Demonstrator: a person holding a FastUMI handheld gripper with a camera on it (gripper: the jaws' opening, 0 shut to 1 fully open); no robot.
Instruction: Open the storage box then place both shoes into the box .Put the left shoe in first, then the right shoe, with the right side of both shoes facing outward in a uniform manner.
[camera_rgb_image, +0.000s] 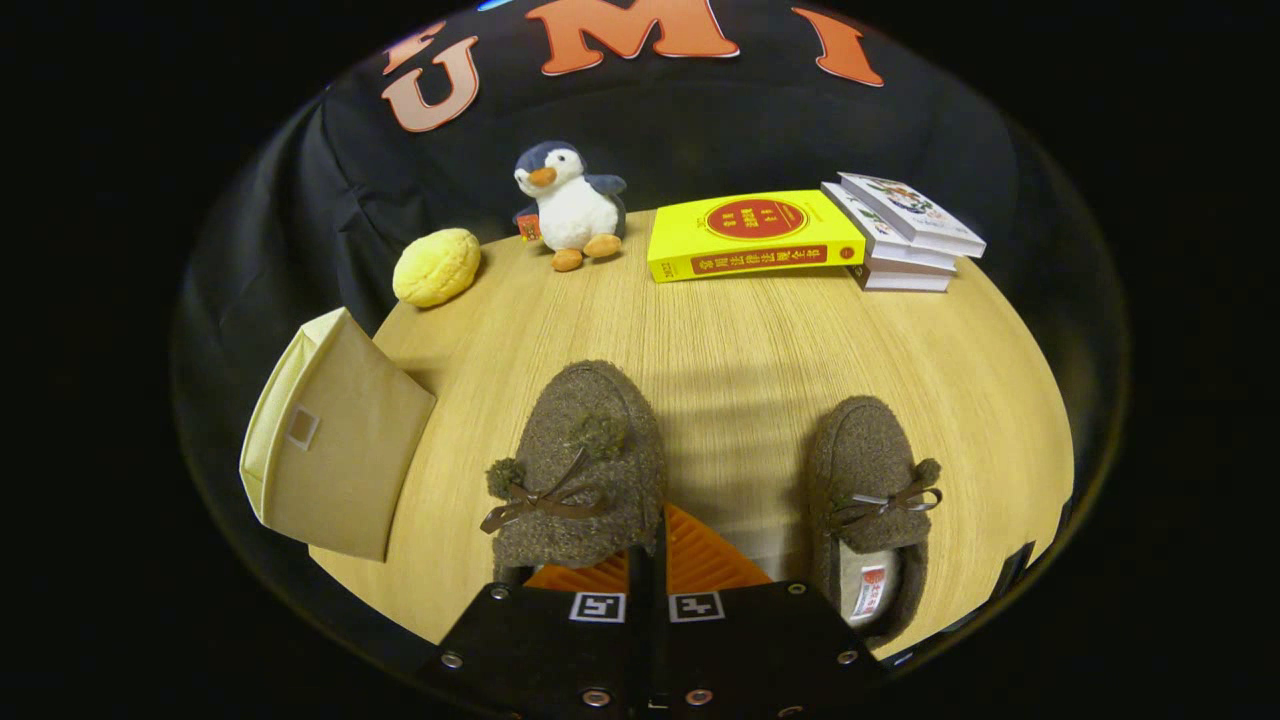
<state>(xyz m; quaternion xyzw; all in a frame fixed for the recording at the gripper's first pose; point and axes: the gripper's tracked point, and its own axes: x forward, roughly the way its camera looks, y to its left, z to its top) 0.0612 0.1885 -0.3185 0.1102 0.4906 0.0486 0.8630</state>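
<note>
Two brown fuzzy slippers with bows and pompoms lie on the wooden table (760, 340), toes pointing away from me. The left slipper (585, 460) looms large just ahead of my gripper (660, 535). The fingers are closed together on the rim of its heel opening, one pad (715, 560) showing beside the slipper and the other partly under it. The right slipper (865, 490) rests apart, to the right of the fingers, its pale lining showing. The beige fabric storage box (335, 450) stands left of the held slipper at the table's left edge, a small label window facing me.
Along the back of the table sit a yellow bun-shaped toy (437, 266), a plush penguin (570, 205), a yellow book (752, 236) and a stack of white books (905, 235). Bare wood lies between the slippers and those things.
</note>
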